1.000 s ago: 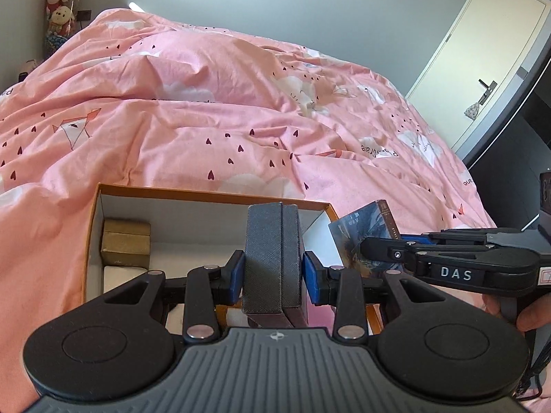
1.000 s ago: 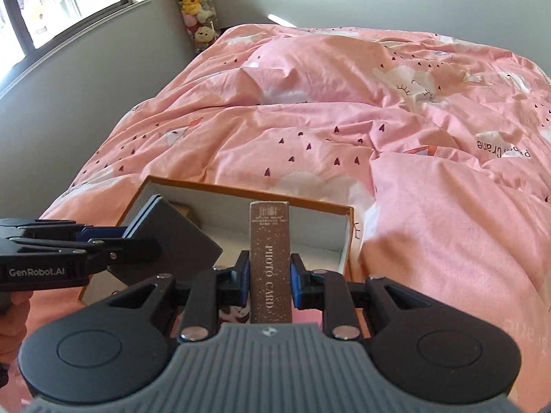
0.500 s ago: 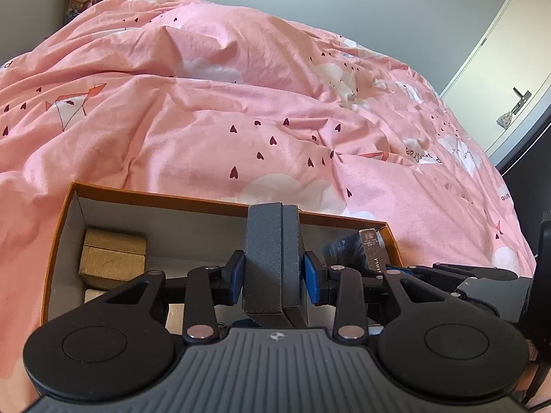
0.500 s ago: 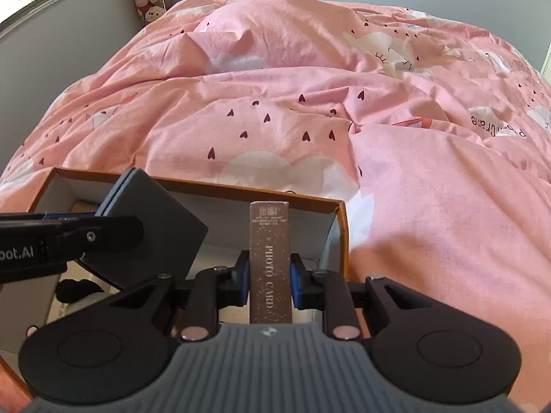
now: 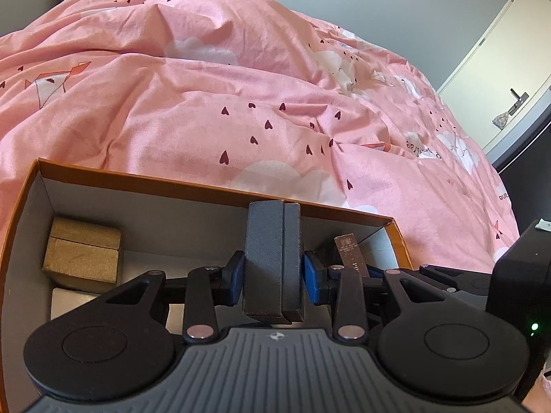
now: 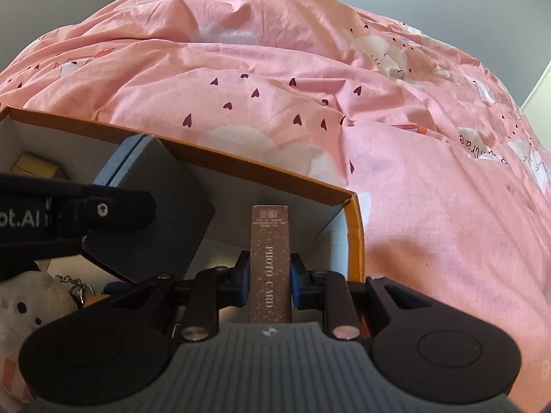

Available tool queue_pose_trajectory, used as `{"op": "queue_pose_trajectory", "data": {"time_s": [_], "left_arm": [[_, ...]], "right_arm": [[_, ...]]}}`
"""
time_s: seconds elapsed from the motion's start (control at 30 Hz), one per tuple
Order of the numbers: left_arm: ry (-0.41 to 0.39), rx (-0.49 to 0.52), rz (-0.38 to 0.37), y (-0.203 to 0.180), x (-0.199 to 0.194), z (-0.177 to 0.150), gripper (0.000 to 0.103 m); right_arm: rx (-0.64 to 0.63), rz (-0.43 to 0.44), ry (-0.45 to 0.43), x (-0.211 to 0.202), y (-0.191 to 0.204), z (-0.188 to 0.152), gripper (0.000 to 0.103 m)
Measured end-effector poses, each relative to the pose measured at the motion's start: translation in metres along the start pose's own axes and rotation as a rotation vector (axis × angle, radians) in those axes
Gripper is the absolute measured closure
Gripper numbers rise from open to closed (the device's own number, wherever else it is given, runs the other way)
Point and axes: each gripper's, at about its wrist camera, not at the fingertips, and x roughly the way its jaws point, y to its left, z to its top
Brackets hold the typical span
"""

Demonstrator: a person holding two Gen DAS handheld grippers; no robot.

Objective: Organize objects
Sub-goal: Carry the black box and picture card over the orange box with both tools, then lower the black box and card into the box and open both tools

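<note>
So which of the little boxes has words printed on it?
The brown glittery box in the right gripper: its edge reads PHOTO CARD. The dark grey box and gold box look unmarked.

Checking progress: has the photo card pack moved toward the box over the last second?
Yes. The pack, gripped by the right tongs, has gone forward and down, from short of the box rim to inside its right end.

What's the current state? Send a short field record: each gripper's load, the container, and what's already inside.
left gripper: shut on dark grey case, held over the box
right gripper: shut on photo card box, upright, at the box's right end
container: orange-rimmed cardboard box, open, on the pink duvet
inside, left end: gold box
inside, near side: white plush toy with a keychain
release: not yet done
</note>
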Motion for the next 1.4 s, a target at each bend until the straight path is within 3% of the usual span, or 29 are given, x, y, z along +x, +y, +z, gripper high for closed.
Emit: {"op": "queue_pose_trajectory", "data": {"time_s": [0.47, 0.87, 1.03, 1.17, 1.4], "left_arm": [[0.023, -0.008, -0.005, -0.012, 0.012, -0.002, 0.063], [0.062, 0.017, 0.108, -0.04, 0.037, -0.011, 0.063], [0.082, 0.03, 0.138, -0.05, 0.052, -0.013, 0.063], [0.09, 0.035, 0.091, -0.057, 0.058, -0.016, 0.066], [0.113, 0.032, 0.099, -0.059, 0.061, -0.013, 0.065]], "right_arm": [[0.032, 0.044, 0.004, -0.016, -0.025, 0.009, 0.08], [0.168, 0.062, -0.141, -0.061, -0.065, 0.001, 0.079], [0.197, 0.068, -0.13, -0.06, -0.077, -0.006, 0.079], [0.215, 0.082, -0.11, -0.053, -0.081, -0.011, 0.079], [0.252, 0.129, -0.092, -0.048, -0.087, -0.019, 0.079]]}}
